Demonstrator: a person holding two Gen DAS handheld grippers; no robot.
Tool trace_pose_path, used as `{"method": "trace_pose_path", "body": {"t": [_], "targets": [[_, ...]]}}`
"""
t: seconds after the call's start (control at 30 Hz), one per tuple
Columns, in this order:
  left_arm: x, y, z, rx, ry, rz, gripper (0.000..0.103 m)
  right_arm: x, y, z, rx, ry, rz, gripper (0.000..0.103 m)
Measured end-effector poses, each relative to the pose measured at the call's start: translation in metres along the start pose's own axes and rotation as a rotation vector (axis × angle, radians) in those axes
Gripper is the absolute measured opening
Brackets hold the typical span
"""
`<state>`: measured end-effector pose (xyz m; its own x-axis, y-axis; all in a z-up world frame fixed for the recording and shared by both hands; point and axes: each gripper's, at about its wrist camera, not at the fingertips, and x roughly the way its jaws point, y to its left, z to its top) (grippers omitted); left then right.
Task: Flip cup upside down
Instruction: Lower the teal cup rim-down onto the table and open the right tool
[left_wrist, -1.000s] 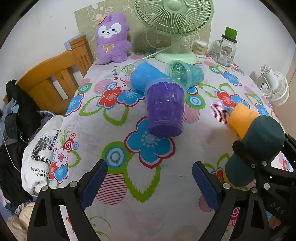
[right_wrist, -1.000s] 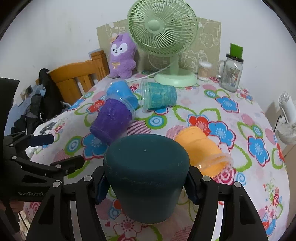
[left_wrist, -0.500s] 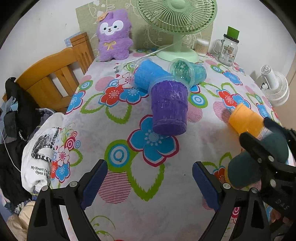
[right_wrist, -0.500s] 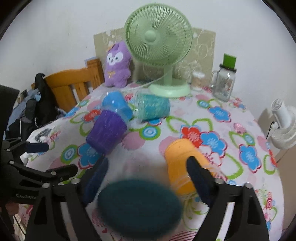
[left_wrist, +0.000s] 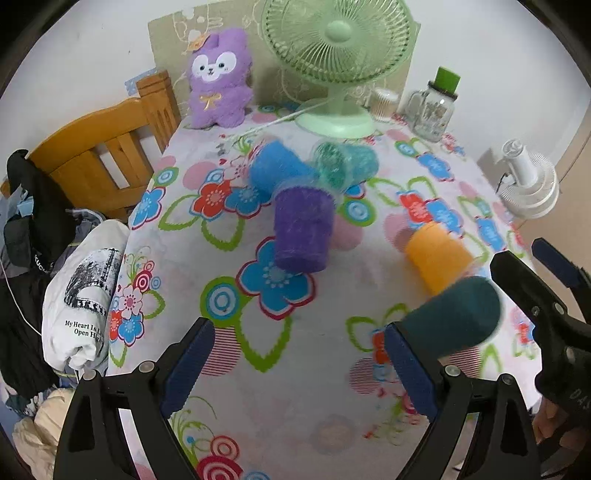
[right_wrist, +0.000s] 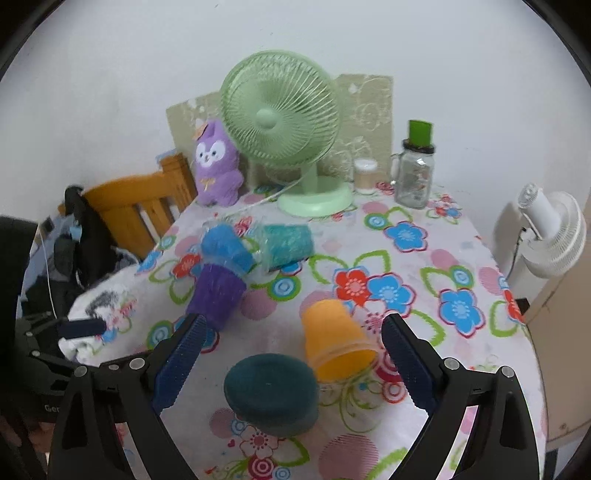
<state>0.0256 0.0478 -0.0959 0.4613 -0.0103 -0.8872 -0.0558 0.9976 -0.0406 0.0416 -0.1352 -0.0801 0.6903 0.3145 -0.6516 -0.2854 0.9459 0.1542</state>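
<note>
My right gripper (right_wrist: 290, 363) is spread wide with nothing in it, and the dark green cup (right_wrist: 271, 393) sits bottom-up on the tablecloth (right_wrist: 424, 350) between its fingers, touching neither. I judge that cup's flip done. My left gripper (left_wrist: 295, 365) is also wide open and empty, just left of the green cup. Just behind the green cup an orange cup (right_wrist: 336, 345) lies on its side. Farther back, left of it, purple (right_wrist: 218, 291), blue (right_wrist: 225, 247) and teal (right_wrist: 286, 243) cups lie tipped over in a cluster, so I reckon four flips remain.
</note>
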Motion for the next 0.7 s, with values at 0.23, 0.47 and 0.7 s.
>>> {"method": "trace_pose_path", "body": {"t": [0.23,0.47,0.7], "targets": [[-0.038,-0.021,0.011,0.002,-0.019,-0.003,0.099,-0.043,-0.022,0.024,0.107,-0.018,-0.002,0.099],[-0.069,-0.037,0.012,-0.018,-0.043,-0.038,0.100,-0.073,-0.044,0.034,0.184,0.038,-0.011,0.099],[-0.097,-0.047,0.010,-0.037,-0.092,-0.038,0.100,-0.105,-0.054,0.036,0.152,0.072,-0.057,0.099]]}}
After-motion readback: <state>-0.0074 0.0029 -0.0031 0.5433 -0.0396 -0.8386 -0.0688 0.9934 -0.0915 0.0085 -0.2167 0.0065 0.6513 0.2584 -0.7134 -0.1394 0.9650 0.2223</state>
